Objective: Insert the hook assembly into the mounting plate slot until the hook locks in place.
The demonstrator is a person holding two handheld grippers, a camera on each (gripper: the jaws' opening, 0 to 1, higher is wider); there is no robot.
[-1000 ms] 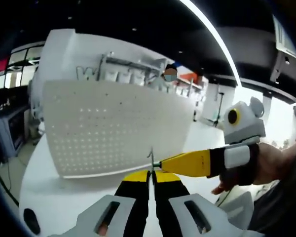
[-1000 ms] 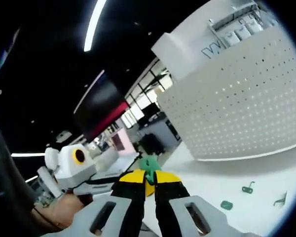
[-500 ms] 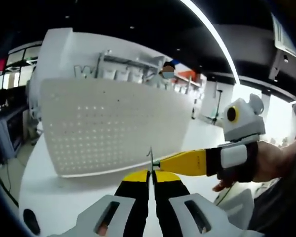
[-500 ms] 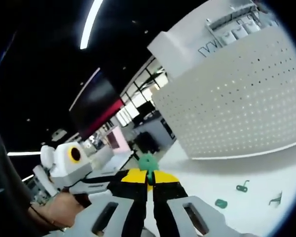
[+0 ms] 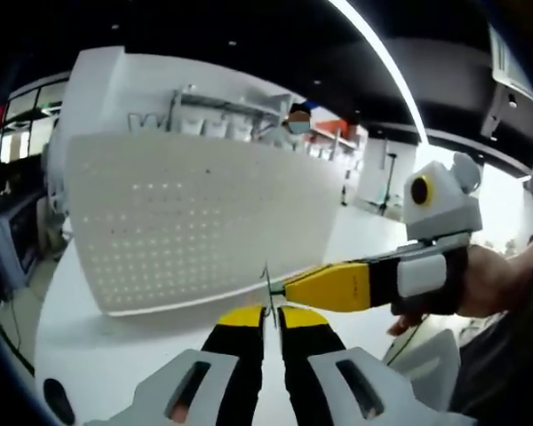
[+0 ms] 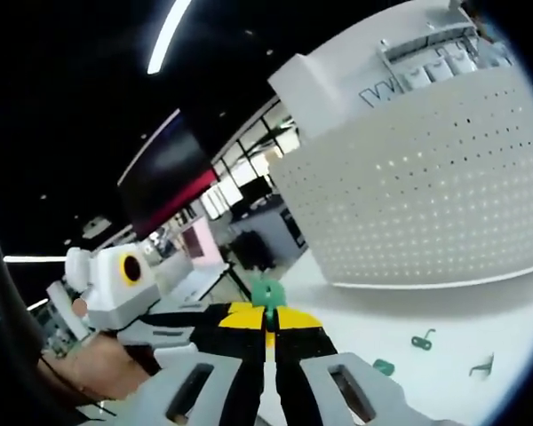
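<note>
Two small parts are meeting in mid-air: the thin metal hook (image 5: pixel 268 286), pinched upright between the pressed-together jaws of the left hand-held gripper (image 5: pixel 266 318), and the green plate piece (image 6: pixel 267 293), pinched likewise in the right hand-held gripper (image 6: pixel 268 321). Over the last second the right hand-held gripper's yellow tip has crept in from the side, so that it now sits against the hook in the left gripper view; the slot itself is too small to make out, so I cannot say whether the hook has entered it. Insertion looks begun, not locked. Behind both stands the white pegboard (image 5: pixel 191 222), upright toward the far edge of the bench (image 6: pixel 444 311). Three spare green pieces (image 6: pixel 421 340) lie on the bench before the board.
</note>
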